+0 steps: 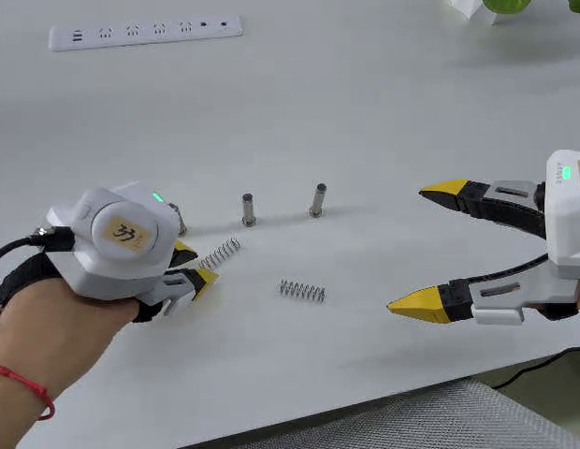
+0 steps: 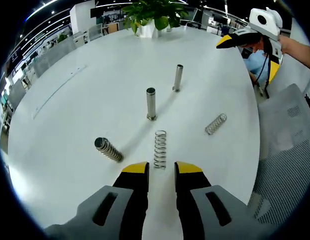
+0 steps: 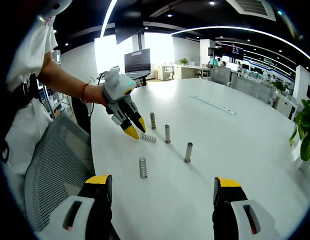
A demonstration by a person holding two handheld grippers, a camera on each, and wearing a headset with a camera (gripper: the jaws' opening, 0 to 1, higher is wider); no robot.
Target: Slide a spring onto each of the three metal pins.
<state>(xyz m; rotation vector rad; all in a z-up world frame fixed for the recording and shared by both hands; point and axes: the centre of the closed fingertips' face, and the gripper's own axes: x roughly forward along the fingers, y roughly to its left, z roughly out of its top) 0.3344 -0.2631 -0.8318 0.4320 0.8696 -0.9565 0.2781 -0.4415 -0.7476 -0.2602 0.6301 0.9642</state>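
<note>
At the lower left of the head view, the left hand-held gripper [image 1: 195, 265] sits low on the white counter [image 1: 384, 112]. Its jaws are a little apart and hold nothing. Close beside it stands the first pin [image 2: 107, 149], which has a spring wrapped around it.

Right in front of the yellow tips lies a loose spring [image 1: 220, 253]. In the left gripper view, its near end sits at the gap between the tips. A bit further right, the middle pin [image 1: 248, 210] stands bare. Lower in the frame, a second spring [image 1: 302, 291] lies flat. Then comes the third pin [image 1: 317, 199], bare too. At the far right, the right hand-held gripper [image 1: 430, 248] has its jaws wide apart and empty.

The job now looks like picking up the loose spring by the tips. It is best to pinch it softly near one end, so it does not squash or pop away. Then stand it up straight, line its hole up over the top of the middle pin, and let it slide down.
</note>
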